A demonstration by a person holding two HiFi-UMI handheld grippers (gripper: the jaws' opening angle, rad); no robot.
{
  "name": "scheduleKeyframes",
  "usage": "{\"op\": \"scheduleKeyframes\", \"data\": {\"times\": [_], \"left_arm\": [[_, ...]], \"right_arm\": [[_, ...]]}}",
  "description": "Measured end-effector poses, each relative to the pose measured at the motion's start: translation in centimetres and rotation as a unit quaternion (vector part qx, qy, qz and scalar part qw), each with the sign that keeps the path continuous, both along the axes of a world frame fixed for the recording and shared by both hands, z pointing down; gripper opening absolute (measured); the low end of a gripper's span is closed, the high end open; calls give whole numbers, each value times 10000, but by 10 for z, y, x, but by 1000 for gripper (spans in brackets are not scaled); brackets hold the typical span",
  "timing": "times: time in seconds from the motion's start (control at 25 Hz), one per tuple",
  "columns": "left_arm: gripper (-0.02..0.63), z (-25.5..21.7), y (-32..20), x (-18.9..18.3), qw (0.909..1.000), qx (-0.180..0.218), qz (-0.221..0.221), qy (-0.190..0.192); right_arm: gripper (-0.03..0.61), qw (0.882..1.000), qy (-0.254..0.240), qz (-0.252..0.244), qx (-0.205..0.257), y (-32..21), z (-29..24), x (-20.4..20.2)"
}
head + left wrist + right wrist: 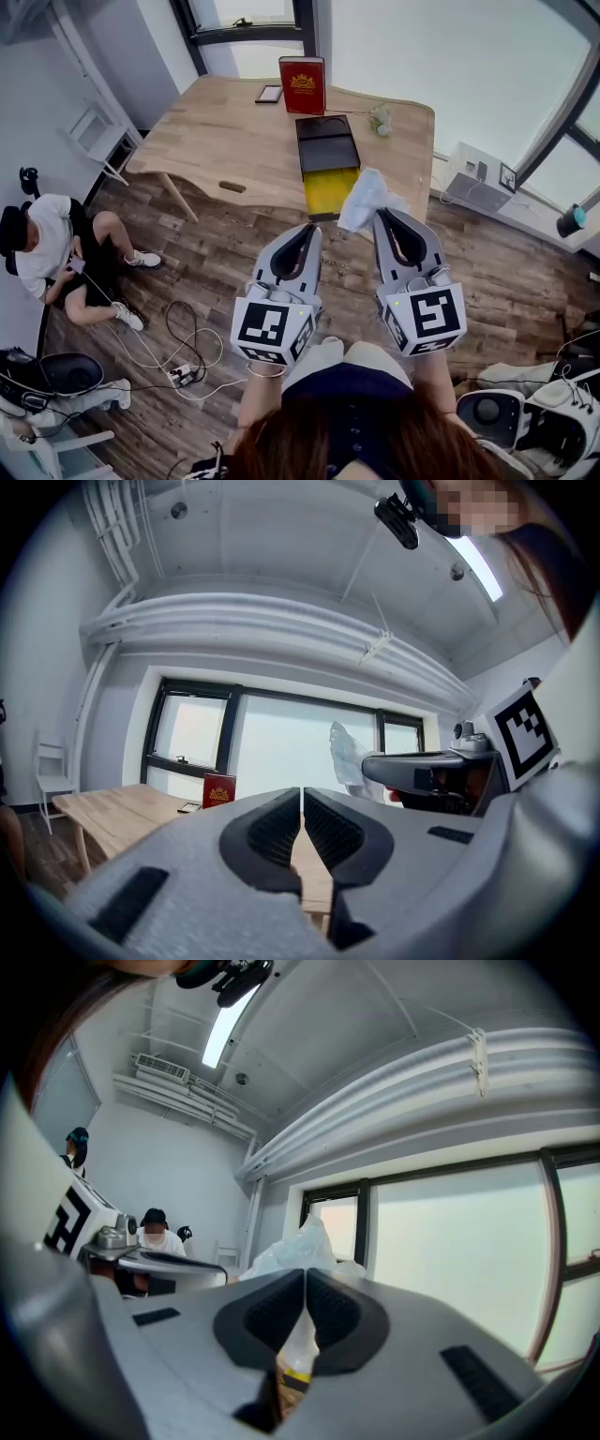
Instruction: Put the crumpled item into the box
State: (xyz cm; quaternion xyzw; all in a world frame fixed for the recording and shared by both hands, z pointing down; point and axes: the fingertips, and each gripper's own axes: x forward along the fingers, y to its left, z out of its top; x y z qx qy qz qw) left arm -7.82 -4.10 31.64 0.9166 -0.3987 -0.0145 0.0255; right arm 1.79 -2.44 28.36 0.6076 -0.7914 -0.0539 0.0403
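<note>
A crumpled white plastic bag (367, 199) hangs at the tip of my right gripper (381, 217), which is shut on it, in front of the table's near edge. In the right gripper view the crumpled bag (298, 1246) bulges above the closed jaws of the right gripper (306, 1279). The open box (327, 161), dark with a yellow inside, lies on the wooden table (216, 141) just beyond the bag. My left gripper (312, 230) is shut and holds nothing, level with the right one. In the left gripper view the left gripper (301, 794) shows closed jaws, with the bag (349, 759) off to the right.
A red box lid (302, 84) stands upright behind the open box, with a small dark device (269, 94) and a small pale object (380, 119) near it. A person (56, 253) sits on the floor at left. Cables (178, 361) and grey equipment (525, 412) lie around.
</note>
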Motion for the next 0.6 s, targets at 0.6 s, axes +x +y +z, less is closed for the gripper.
{"op": "scheduleKeyframes", "data": {"times": [0.6], "left_arm": [[32,10,-26,15,9998,-109,171,-15]], "right_arm": [[29,9998,-51,190,-90,-26,8,16]]}}
